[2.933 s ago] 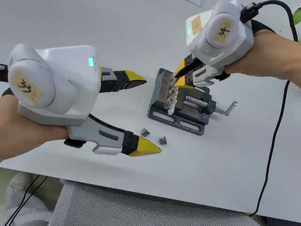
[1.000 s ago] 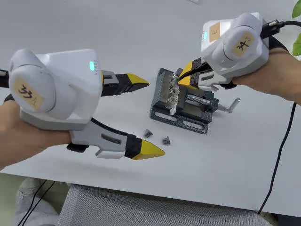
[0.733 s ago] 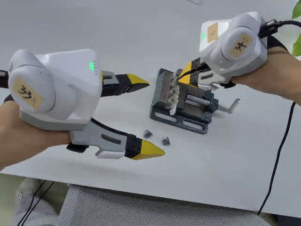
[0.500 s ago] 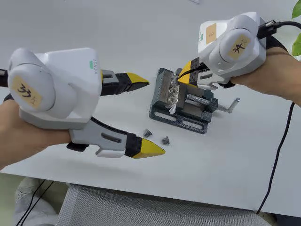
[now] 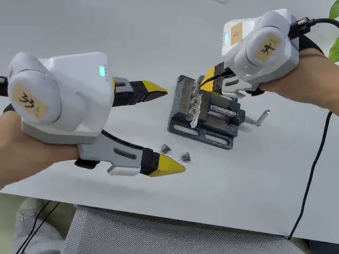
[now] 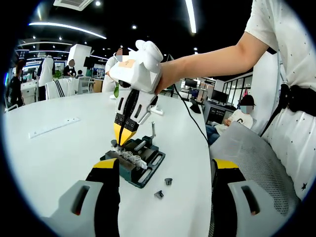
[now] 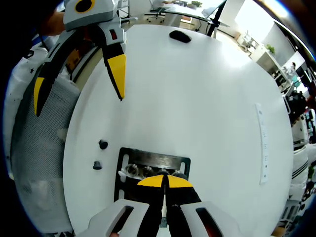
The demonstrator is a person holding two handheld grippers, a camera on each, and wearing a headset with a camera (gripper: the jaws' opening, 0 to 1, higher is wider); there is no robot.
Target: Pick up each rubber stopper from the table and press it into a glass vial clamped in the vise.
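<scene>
Right gripper (image 5: 207, 79): jaws together, tips down at glass vials (image 5: 195, 103) in vise (image 5: 204, 126). Left gripper (image 5: 174, 131): jaws wide apart; two rubber stoppers (image 6: 168, 181) on table (image 5: 254, 180), ahead between jaws.

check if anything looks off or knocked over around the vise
Nothing stands out. The vise sits flat on the table, the vials stand upright in a row in it, and two rubber stoppers lie loose in front. The right gripper, fingers shut, hangs over the vials; the left gripper is open.
</scene>
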